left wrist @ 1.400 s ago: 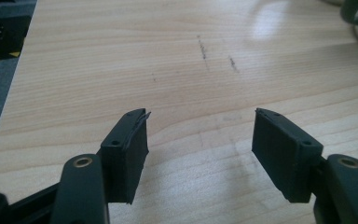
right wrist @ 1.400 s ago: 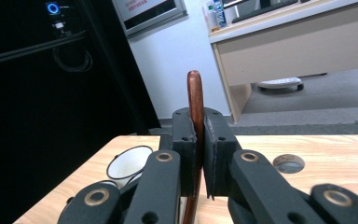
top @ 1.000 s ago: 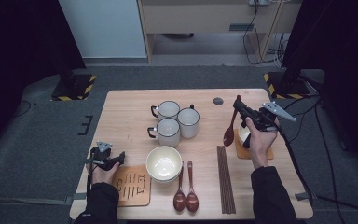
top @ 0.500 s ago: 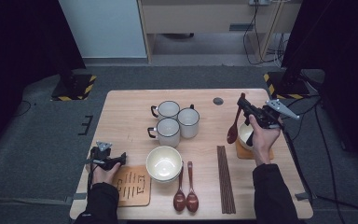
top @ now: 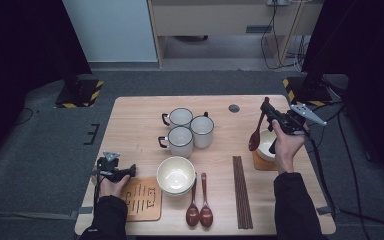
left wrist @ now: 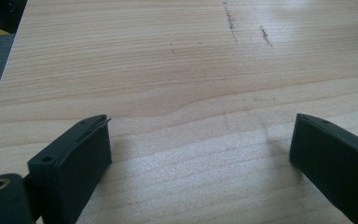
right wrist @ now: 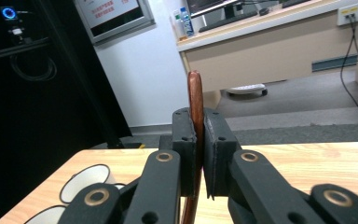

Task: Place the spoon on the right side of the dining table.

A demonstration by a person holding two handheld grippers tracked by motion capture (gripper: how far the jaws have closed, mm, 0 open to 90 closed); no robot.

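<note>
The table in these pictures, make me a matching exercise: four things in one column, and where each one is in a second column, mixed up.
Things
1. held spoon
2. chopsticks
3. three mugs
4. big bowl

Places
A. lying flat near the front edge, right of the two spoons on the table
B. clamped by its handle in the right hand-held gripper, bowl end hanging down over the small bowl
C. just right of the wooden coaster, by the open left hand-held gripper
D. grouped at the middle of the table, behind the big bowl

Pairs: 1-B, 2-A, 3-D, 4-C
</note>
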